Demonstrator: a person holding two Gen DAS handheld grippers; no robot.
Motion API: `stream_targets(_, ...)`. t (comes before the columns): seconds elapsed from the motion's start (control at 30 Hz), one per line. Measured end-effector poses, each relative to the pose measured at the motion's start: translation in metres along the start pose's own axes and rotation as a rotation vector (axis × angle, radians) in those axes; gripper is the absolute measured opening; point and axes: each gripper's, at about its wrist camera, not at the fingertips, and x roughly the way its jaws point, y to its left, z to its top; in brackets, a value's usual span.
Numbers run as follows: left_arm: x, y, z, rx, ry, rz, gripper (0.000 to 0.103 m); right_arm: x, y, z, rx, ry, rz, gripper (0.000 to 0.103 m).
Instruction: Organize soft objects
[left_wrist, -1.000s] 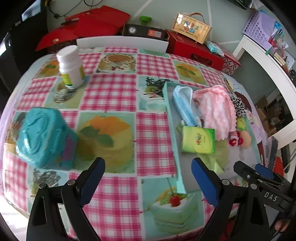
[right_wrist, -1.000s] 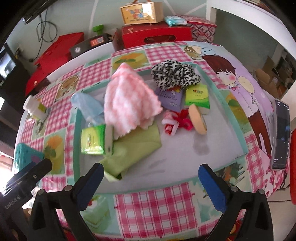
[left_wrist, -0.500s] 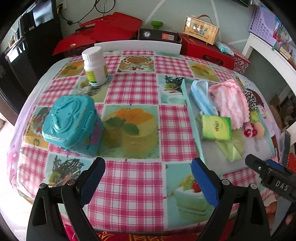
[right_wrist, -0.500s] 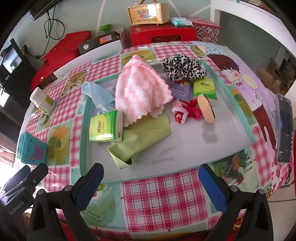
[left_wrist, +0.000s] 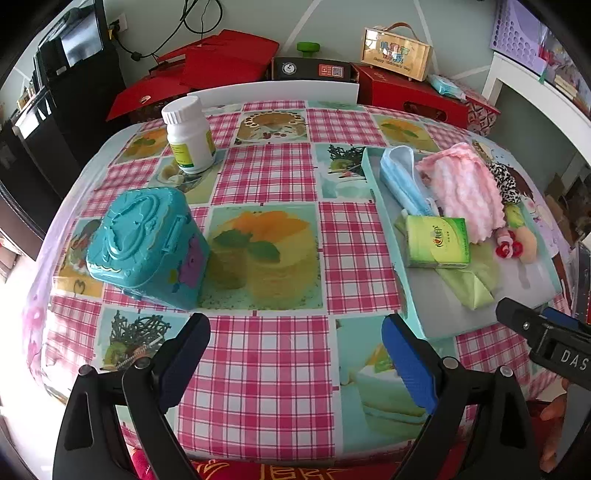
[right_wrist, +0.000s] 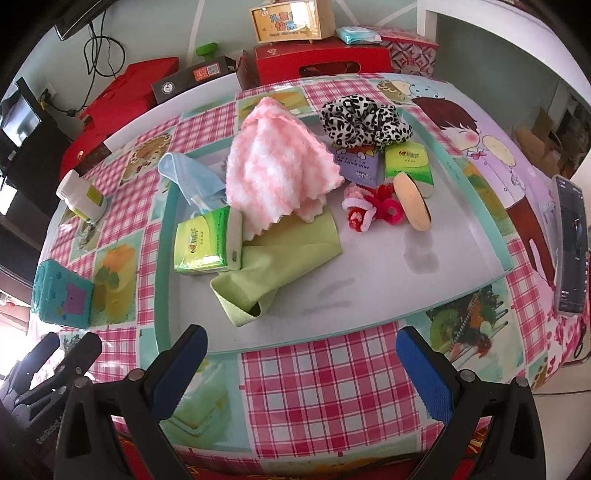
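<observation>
Both grippers, left (left_wrist: 295, 360) and right (right_wrist: 301, 363), are spread empty; the limp pink cloth (right_wrist: 275, 175), mid-frame, is best pinched at a corner.

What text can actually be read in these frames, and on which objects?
"DAS": white letters on the right gripper's body.
"MINI HANKY": purple tissue pack; other lines too small.
Green tissue pack: logo and print unreadable.
White bottle: label blurred.
Wooden box: colourful lettering, not legible.
Left gripper's body: faint embossed text, unreadable.
</observation>
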Motion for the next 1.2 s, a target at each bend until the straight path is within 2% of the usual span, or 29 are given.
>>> stream_targets(0.3, 0.001, 0.0039, 0.0007, -0.031, 0.002, -0.005, 0.094, -0.0009, 0.0094, -0.0007, -0.043, -0.009, -0.028, 0.103)
stream_targets(1.2, 0.0058, 0.0103, 0.0013, -0.08, 0.019, -0.032, 0.094, 0.0042, 0.0089, 0.0002, -0.043, 0.016, -0.023, 0.103)
